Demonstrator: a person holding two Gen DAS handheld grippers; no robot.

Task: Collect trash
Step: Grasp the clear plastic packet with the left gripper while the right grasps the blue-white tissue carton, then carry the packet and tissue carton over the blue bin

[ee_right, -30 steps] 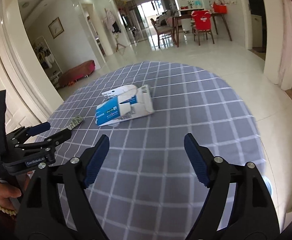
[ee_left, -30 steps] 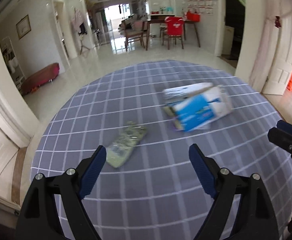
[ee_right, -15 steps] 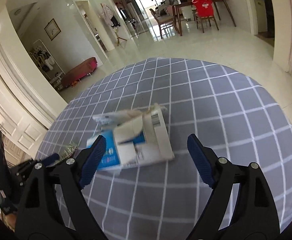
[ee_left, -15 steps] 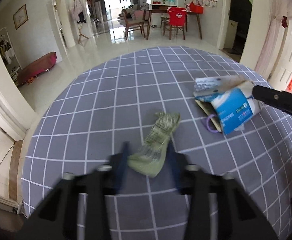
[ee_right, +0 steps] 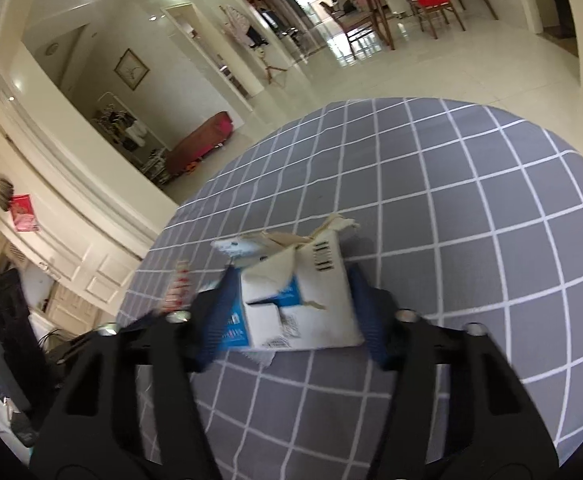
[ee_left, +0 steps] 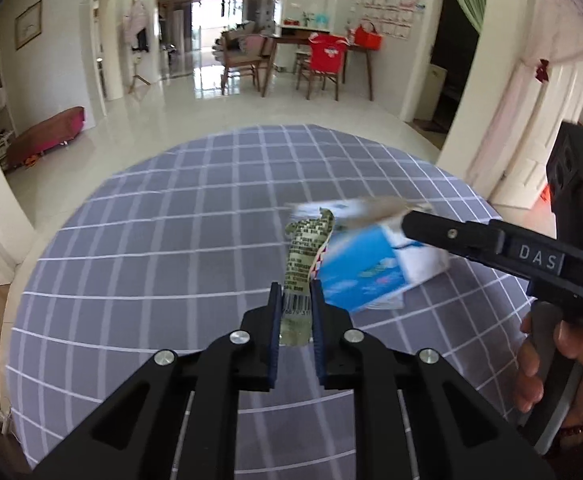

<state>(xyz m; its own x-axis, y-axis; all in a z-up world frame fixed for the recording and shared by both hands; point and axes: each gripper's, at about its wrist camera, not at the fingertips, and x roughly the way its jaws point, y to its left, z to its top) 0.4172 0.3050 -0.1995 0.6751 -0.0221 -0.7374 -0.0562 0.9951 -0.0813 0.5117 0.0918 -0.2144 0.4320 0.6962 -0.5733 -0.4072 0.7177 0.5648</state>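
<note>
Closing left tool [ee_left: 296,298] on wrapper [ee_left: 305,256] (right tool [ee_right: 291,292] on carton [ee_right: 297,300])

Grey cloth with a white grid of lines [ee_left: 171,240] over the round desk. Pale green crinkled plastic wrapper [ee_left: 305,256], printed with dark text and a black-and-white barcode. Blue-and-white torn cardboard carton [ee_right: 291,304], beige at its ripped flaps, black bars on the white side. Black left gripper [ee_left: 296,304] and black right gripper [ee_right: 291,300], dark blue fingers [ee_left: 274,320]. Glossy cream floor [ee_left: 211,116] beyond.
</note>
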